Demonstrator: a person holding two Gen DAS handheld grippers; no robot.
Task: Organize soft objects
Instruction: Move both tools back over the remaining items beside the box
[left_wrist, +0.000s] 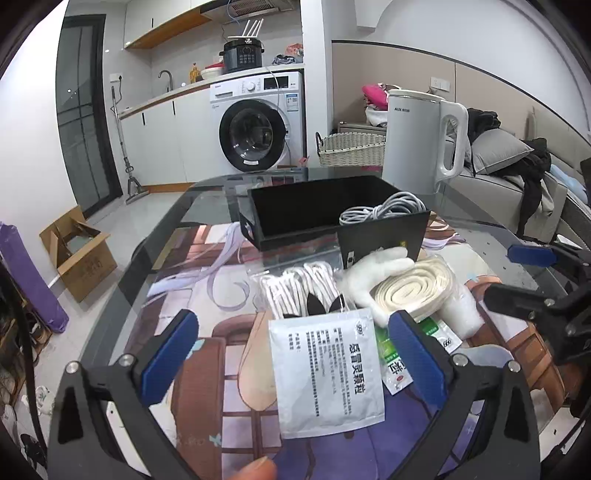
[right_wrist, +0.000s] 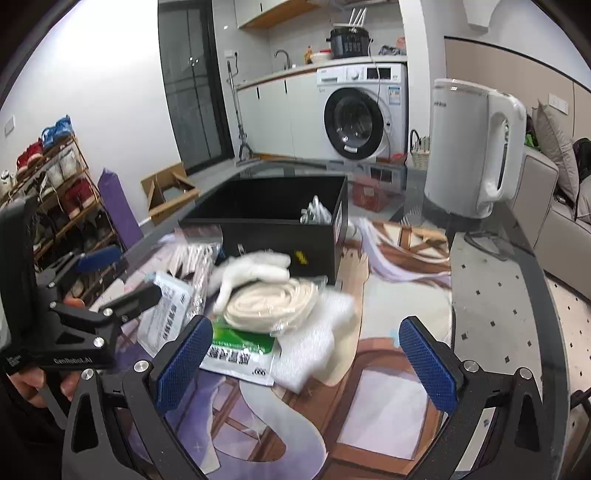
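Note:
A black box (left_wrist: 295, 229) (right_wrist: 266, 236) stands on the table with a grey coiled cable (left_wrist: 382, 210) inside. In front of it lie a bag of white cord (left_wrist: 299, 290), a white glove (left_wrist: 373, 267) (right_wrist: 255, 271), a cream rolled band (left_wrist: 410, 288) (right_wrist: 269, 304), bubble wrap (right_wrist: 314, 339), a green sachet (right_wrist: 240, 350) and a white sachet (left_wrist: 327, 373). My left gripper (left_wrist: 291, 354) is open, its fingers either side of the white sachet. My right gripper (right_wrist: 306, 363) is open and empty, just before the pile.
A white kettle (left_wrist: 421, 144) (right_wrist: 476, 147) stands behind the box on the right. A wicker basket (left_wrist: 351, 147) lies beyond. The glass table (right_wrist: 498, 288) has a printed mat. A cardboard box (left_wrist: 79, 251) and a shoe rack (right_wrist: 55, 195) are on the floor at the left.

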